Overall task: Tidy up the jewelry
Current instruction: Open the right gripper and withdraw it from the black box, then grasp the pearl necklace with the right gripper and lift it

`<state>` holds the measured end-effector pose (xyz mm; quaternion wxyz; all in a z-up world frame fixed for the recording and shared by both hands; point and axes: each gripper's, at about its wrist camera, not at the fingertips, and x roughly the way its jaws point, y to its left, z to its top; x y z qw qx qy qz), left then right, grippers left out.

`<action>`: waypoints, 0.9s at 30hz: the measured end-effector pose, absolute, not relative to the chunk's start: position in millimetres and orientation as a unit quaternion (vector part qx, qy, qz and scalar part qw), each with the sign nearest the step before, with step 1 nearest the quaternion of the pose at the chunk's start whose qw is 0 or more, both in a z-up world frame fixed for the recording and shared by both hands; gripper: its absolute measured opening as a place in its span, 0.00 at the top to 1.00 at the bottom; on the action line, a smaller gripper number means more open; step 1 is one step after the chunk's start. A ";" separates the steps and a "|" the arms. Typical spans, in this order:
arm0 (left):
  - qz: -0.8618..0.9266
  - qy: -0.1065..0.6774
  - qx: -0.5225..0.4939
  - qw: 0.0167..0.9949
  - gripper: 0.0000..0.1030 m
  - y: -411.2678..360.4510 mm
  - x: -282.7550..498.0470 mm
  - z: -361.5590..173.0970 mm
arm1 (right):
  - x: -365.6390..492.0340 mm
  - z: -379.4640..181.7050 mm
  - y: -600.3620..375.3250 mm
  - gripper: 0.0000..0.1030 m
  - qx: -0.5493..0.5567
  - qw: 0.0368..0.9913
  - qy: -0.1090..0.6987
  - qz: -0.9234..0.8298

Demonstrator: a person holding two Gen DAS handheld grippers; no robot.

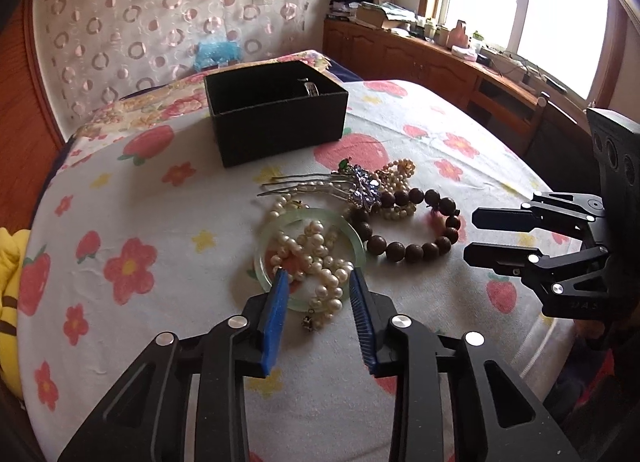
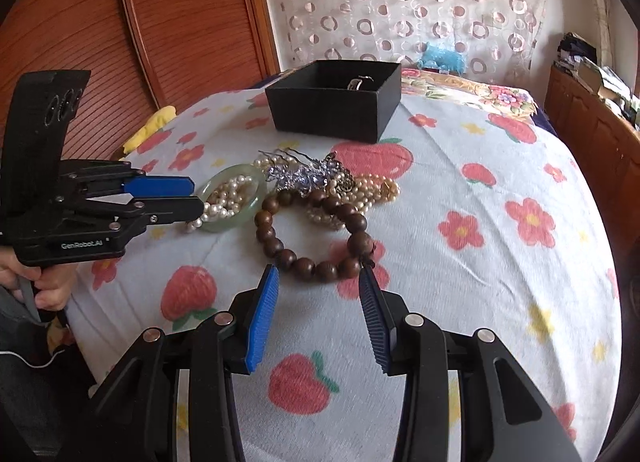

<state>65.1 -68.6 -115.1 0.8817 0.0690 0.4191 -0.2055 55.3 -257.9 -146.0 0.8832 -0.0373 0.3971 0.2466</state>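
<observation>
A jewelry pile lies on the flowered bedsheet: a white pearl necklace point(image 1: 320, 258) on a pale green jade bangle point(image 1: 360, 240), a brown wooden bead bracelet point(image 1: 412, 250), a purple jewelled hair comb point(image 1: 360, 189) and a cream pearl string point(image 1: 400, 171). My left gripper point(image 1: 316, 274) is open, its tips on either side of the pearl necklace over the bangle. My right gripper point(image 2: 318, 272) is open just in front of the wooden bead bracelet point(image 2: 312, 238). A black open box point(image 1: 276, 113) stands behind the pile with a metal band inside point(image 1: 310, 87).
The bed's sheet point(image 1: 160, 302) drops off at its rounded edges. A wooden headboard point(image 2: 180, 21) and patterned curtain point(image 2: 400, 1) stand behind. A cluttered wooden cabinet point(image 1: 440, 61) runs under the window. A yellow cloth point(image 2: 150, 127) lies at the bed's left edge.
</observation>
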 end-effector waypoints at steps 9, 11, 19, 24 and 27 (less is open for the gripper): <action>-0.224 0.439 0.055 0.868 0.77 -71.8 76.8 -124.7 | 56.9 -153.6 -259.7 0.57 -0.025 0.880 0.403 0.250; -0.232 0.443 0.040 0.865 0.77 -69.9 78.9 -125.3 | 57.3 -153.9 -260.5 0.57 -0.023 0.880 0.403 0.251; -0.237 0.429 0.046 0.870 0.90 -72.6 69.5 -118.8 | 58.3 -156.2 -261.2 0.57 -0.018 0.878 0.407 0.254; -0.235 0.398 0.027 0.886 0.93 -65.8 57.4 -95.5 | 58.3 -156.5 -260.5 0.57 -0.021 0.877 0.408 0.253; -0.232 0.378 0.016 0.896 0.93 -61.3 50.4 -78.7 | 58.3 -156.3 -259.9 0.57 -0.022 0.877 0.408 0.252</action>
